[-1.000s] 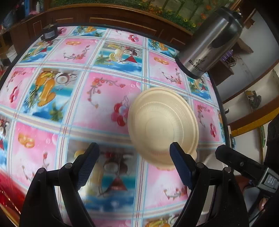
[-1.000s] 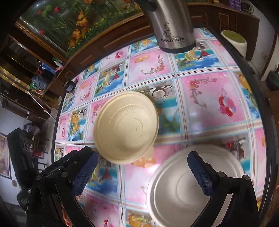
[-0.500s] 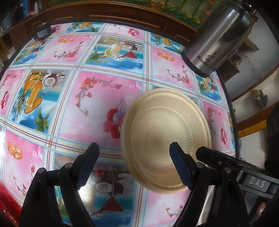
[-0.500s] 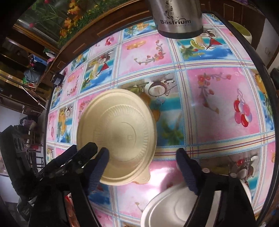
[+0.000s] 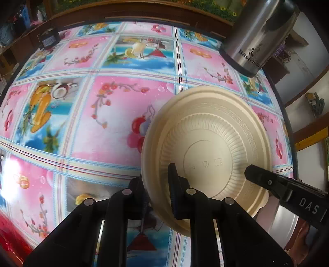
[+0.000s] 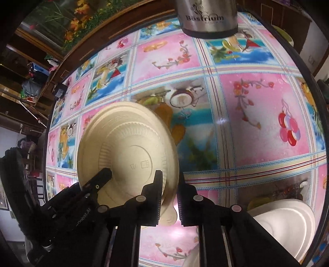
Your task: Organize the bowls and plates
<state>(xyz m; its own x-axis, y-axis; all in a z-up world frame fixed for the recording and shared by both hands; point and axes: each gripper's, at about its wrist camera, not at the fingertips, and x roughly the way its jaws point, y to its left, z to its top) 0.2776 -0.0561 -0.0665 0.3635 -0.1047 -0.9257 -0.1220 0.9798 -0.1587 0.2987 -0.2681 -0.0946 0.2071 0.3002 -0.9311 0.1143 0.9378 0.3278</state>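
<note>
Cream plastic, ribbed around its raised centre and banded with a key pattern near the edge, the upturned bowl (image 5: 207, 156) sits toward the near right edge of the table (image 5: 115, 123), whose glossy cloth is printed in pink and blue squares. At its left rim the left gripper (image 5: 157, 192) is clamped tight on the rim, one finger outside and one over the ribbed wall. At its right rim the right gripper (image 6: 168, 197) pinches the rim likewise. Only the right wrist view shows a white plate (image 6: 285, 223) at the near right corner. A steel kettle (image 6: 207, 18) stands at the far edge.
</note>
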